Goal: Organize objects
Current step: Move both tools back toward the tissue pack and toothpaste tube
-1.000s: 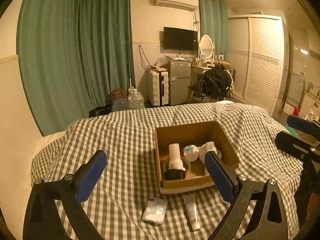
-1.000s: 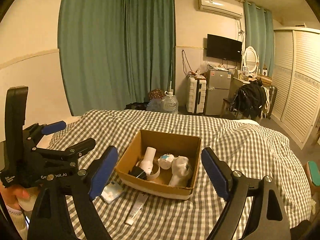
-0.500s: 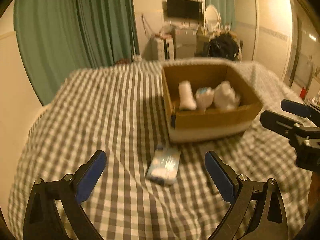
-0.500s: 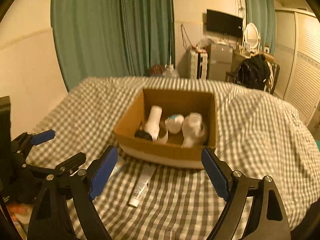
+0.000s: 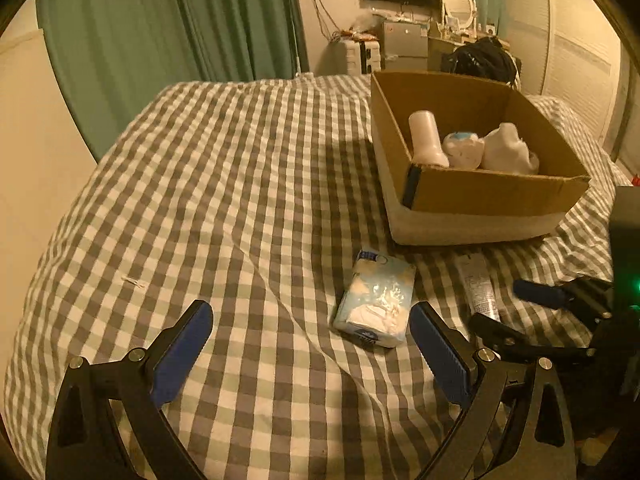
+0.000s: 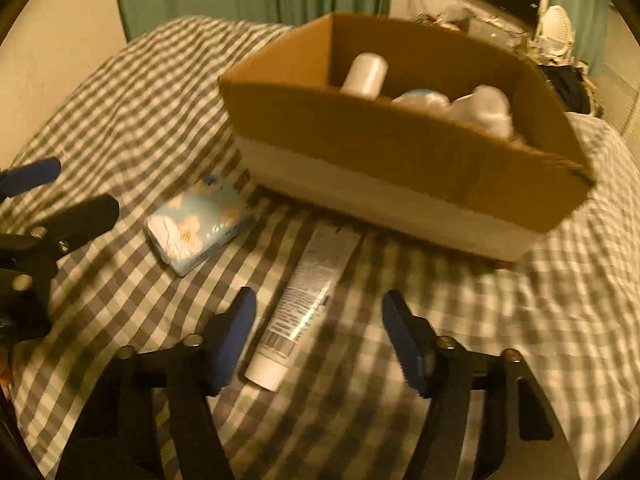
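A white tube (image 6: pixel 304 304) lies flat on the checked bed (image 5: pixel 224 208), long axis running from its cap, nearest the right gripper (image 6: pixel 316 332), toward the cardboard box (image 6: pixel 400 160). Beside it, a blue tissue pack (image 5: pixel 376 300) lies lengthwise toward the box too. Inside the box sit a white bottle (image 5: pixel 426 138) and 2 pale wrapped items. Both the right and the left gripper (image 5: pixel 310 344) have their jaws spread, holding nothing.
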The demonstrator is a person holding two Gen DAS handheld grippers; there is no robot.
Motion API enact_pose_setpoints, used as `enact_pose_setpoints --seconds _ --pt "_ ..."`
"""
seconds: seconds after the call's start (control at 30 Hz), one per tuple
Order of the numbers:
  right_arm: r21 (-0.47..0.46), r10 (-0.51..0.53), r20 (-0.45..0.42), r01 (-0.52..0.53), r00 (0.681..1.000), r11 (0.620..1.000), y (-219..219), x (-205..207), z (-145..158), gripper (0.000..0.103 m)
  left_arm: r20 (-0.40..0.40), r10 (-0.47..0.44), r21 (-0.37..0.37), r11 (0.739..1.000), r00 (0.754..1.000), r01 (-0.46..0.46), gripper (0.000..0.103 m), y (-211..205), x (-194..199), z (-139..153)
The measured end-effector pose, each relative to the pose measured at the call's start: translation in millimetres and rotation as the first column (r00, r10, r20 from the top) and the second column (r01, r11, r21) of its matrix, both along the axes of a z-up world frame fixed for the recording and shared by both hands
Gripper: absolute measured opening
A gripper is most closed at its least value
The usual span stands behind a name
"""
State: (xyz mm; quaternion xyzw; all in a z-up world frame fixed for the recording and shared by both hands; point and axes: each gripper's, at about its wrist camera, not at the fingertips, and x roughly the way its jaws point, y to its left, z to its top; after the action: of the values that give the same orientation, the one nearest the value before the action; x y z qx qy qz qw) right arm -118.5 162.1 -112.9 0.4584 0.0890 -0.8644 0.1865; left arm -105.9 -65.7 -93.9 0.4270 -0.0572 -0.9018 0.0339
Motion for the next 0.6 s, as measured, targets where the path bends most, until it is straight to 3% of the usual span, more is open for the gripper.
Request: enact_pose_setpoints --seconds 0.1,0.17,0.3,0.6 --pt "0.014 0.021 0.043 -0.021 0.999 1.000 -5 -7 -15 0.037 0.019 -0.006 0.007 1.000 1.000 0.006 0.101 3 -4 -5" --pt "0.007 0.043 0.082 -0.043 0.996 0.999 -6 -8 -24 0.031 0.032 -0.010 0.008 1.000 0.999 0.010 0.101 5 -7 -8" --pt "-0.007 0.041 0.069 -0.040 0.997 0.999 1 -2 -18 0.023 0.061 -0.021 -0.017 1.000 0.998 0.022 0.101 12 -11 -15" --pt "-0.136 -0.058 -0.006 0.057 0.998 0.989 62 12 32 0.020 0.137 -0.125 0.005 0.992 0.983 0.126 0.101 47 -42 -41"
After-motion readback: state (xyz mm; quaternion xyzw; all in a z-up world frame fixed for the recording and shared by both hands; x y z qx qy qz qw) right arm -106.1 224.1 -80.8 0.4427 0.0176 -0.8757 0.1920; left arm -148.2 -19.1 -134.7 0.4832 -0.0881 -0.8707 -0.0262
